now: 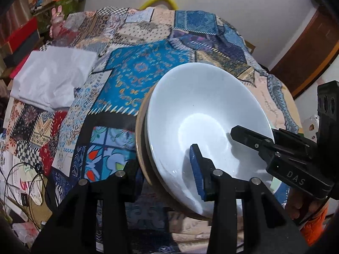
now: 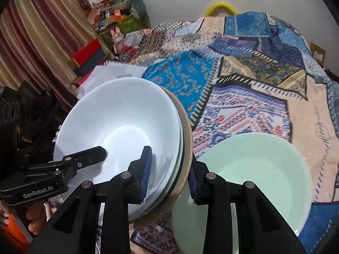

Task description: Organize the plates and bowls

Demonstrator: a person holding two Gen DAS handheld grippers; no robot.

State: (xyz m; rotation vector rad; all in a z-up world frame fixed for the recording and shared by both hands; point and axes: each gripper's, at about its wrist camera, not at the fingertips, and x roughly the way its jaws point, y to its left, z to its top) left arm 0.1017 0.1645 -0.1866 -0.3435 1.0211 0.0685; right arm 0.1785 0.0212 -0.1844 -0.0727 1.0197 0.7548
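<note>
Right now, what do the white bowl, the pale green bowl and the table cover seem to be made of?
White bowl: probably glazed ceramic or opal glass; smooth, glossy, with a bright reflection inside.
Pale green bowl: likely the same kind of ware, milky and smooth, with a softer shine.
Table cover: woven cloth with printed patchwork patterns; matte and wrinkled.

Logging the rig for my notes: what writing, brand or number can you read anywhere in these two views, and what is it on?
"DAS": white letters on the black right tool, seen from the left wrist.
"GenRobot.AI": white lettering on the black left tool, seen from the right wrist.
Script on the pale patch of the patchwork cloth: too blurred to read.
Papers and packaging at the table's left edge: print too small to read.
White stacked dishes: no markings.
</note>
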